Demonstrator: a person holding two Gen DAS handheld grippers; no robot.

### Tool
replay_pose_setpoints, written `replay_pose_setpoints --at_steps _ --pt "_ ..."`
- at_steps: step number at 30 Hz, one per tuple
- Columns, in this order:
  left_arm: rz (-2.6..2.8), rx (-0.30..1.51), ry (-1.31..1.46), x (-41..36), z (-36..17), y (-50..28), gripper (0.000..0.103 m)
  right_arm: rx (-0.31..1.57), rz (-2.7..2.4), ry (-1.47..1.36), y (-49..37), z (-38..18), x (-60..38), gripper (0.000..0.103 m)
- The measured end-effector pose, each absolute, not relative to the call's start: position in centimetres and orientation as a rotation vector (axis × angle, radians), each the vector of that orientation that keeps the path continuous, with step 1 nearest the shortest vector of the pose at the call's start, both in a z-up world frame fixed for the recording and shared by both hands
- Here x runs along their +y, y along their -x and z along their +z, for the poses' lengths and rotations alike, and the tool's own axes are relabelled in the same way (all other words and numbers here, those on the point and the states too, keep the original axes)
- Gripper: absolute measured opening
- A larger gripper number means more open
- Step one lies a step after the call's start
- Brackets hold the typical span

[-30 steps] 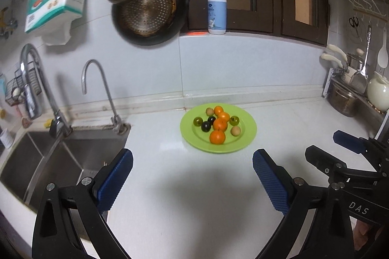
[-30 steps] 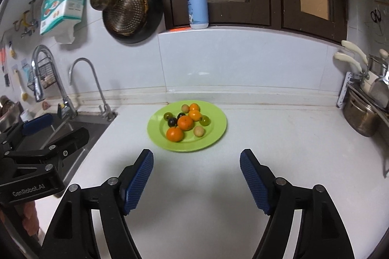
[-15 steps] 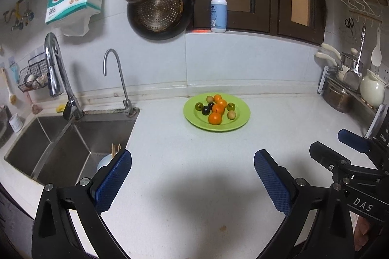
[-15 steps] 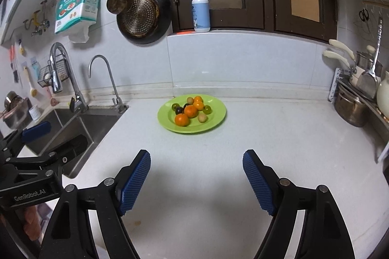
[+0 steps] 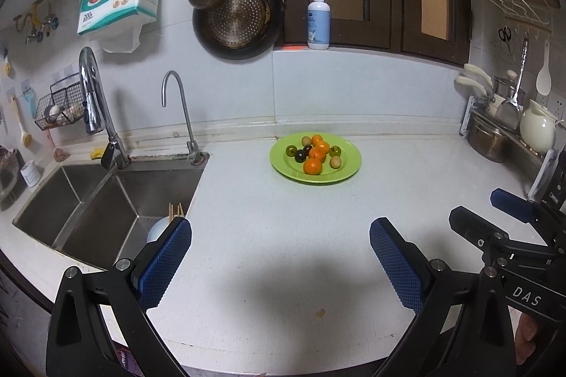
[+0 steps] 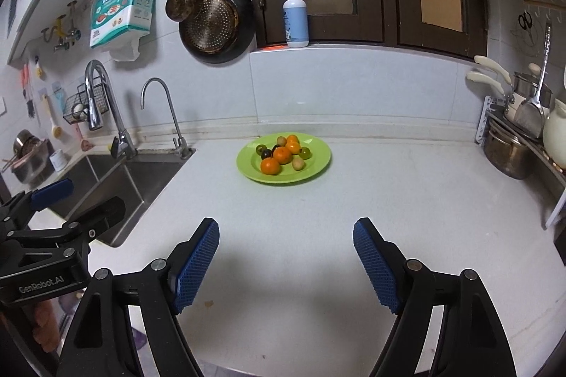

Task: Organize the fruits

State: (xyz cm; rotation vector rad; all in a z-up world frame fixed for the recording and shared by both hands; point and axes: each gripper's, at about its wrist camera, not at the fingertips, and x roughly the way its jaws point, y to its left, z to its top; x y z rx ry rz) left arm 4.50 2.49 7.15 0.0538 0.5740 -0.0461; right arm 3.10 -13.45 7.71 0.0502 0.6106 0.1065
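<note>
We see a white kitchen counter (image 5: 283, 253) from two handheld grippers, both well back from the fruit. A round green plate (image 5: 345, 170) sits flat near the back wall, a little right of a steel sink (image 5: 106, 200) with two taps. Being round, the plate has no long axis and points no particular way. On it the fruit (image 5: 316, 154) clusters in a loose heap at the middle: several orange ones, two or three dark ones and a few small green or tan ones, touching or just beside each other. We cannot tell the kinds apart for certain.

Nothing lies on the bare counter between our grippers and the plate. On the wall above the sink hang a dark pan (image 5: 237, 19), a small pot and a steamer tray. A pump bottle (image 5: 318, 21) stands on the window ledge. Pots and utensils crowd a rack (image 5: 502, 136) at the far right.

Our left gripper (image 5: 279, 253) has its blue pads wide apart with nothing between them. Our right gripper (image 6: 286, 253) has just been opening; it too stands wide and grips nothing.
</note>
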Motion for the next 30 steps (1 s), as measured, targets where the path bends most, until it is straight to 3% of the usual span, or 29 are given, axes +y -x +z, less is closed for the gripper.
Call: replay_pose_setpoints --at_steps 30 --pt "-0.026 0.571 -0.069 1.9 7.0 -3.5 0.103 0.610 0.112 -0.058 -2.1 7.9 -14.0 0.079"
